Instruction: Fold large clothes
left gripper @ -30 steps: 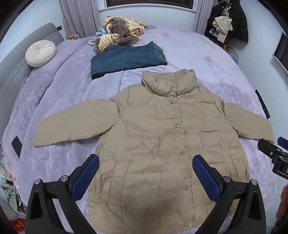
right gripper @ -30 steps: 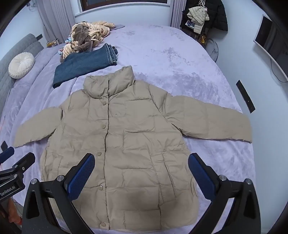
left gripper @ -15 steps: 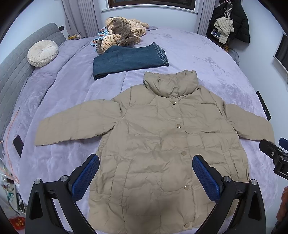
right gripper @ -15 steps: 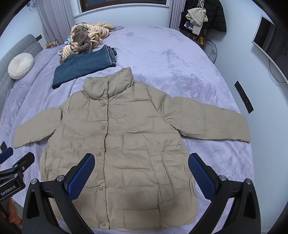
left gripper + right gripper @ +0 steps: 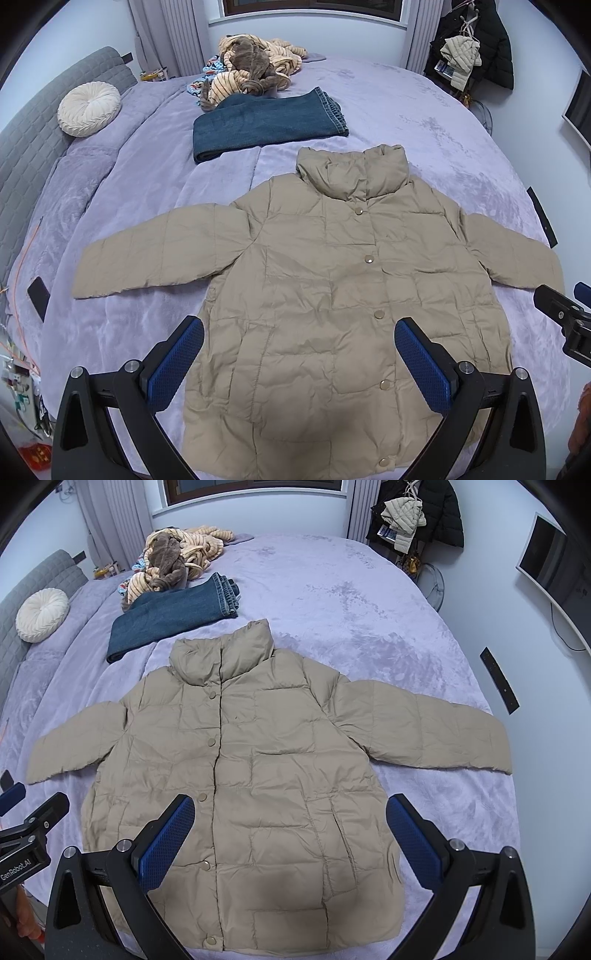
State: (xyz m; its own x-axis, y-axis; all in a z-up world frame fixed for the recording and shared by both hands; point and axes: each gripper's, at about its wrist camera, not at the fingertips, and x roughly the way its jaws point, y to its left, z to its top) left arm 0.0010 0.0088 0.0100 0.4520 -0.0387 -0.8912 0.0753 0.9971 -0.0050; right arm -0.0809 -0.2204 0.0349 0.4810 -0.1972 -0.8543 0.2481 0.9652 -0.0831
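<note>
Both claws gape above the flat beige jacket.

Both wrist views bright, even, cool indoor light, source not visible; window at top is dark. Shadows soft: a dim patch on the lower front of the beige puffer jacket, faint shading under its sleeves. Plush lilac bedspread shows pale sheen streaks, no hard glare. Small glints on the jacket's snap buttons and on gripper screws. Strong fisheye: room bends toward edges, black vignette in all corners. Centre sharp, quilting readable; far clothes pile and edges softer. No motion blur
</note>
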